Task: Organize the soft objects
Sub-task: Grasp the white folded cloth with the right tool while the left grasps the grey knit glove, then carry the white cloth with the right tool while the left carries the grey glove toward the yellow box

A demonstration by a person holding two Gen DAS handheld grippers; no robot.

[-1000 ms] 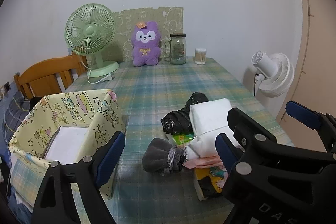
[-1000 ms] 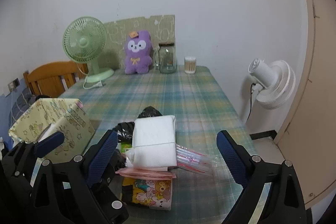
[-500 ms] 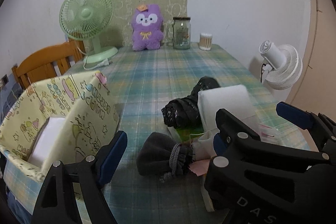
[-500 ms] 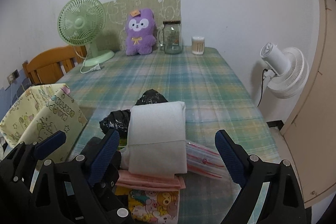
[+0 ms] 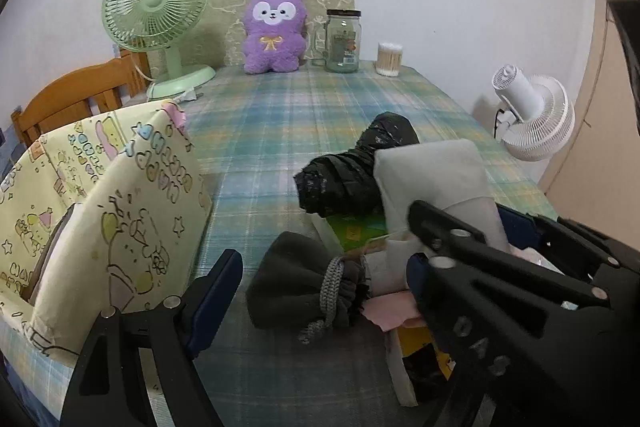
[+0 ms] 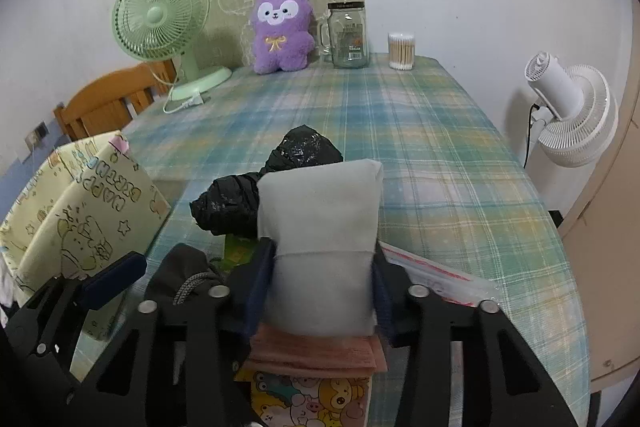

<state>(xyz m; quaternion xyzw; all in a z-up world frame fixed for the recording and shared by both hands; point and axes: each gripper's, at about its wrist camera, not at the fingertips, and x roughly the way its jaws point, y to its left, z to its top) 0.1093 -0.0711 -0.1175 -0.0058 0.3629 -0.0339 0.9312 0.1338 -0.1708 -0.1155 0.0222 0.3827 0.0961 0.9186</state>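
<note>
Right gripper [image 6: 322,277]: jaws closing, one blue pad on each side of the white folded bundle [image 6: 320,223], and both look to be touching its sides. The bundle lies on top of the pile, still over the pink cloth [image 6: 316,351] and the cartoon-print pack [image 6: 312,403]; not lifted. Behind it sits the black plastic bag [image 6: 264,183]; left of it the dark grey drawstring pouch [image 6: 184,267], partly behind the gripper frame. Judgement: first pick of this pile is under way, and everything in the pile remains to be sorted. The yellow printed fabric bin [image 6: 84,211] stands at the left table edge; its inside is not visible from here. A clear zip packet [image 6: 432,271] pokes out on the right, contents unreadable.

Left wrist view: left gripper [image 5: 320,287] hovers with jaws apart, gripping nothing. Only its left finger [image 5: 212,291] shows clearly; the other is hidden behind the right gripper's black frame, which fills the lower right corner. The grey pouch [image 5: 296,283] lies just ahead between the jaws, untouched. Bin [image 5: 120,195] is near, to the left; a pale flat shape shows inside against the wall, but I cannot tell what it is. A green item [image 5: 352,227] under the bundle [image 5: 432,179] is mostly covered. Purple plush [image 5: 274,29] sits at the far end of the plaid table [image 5: 304,115]; whether it belongs to the task is unclear.
</note>
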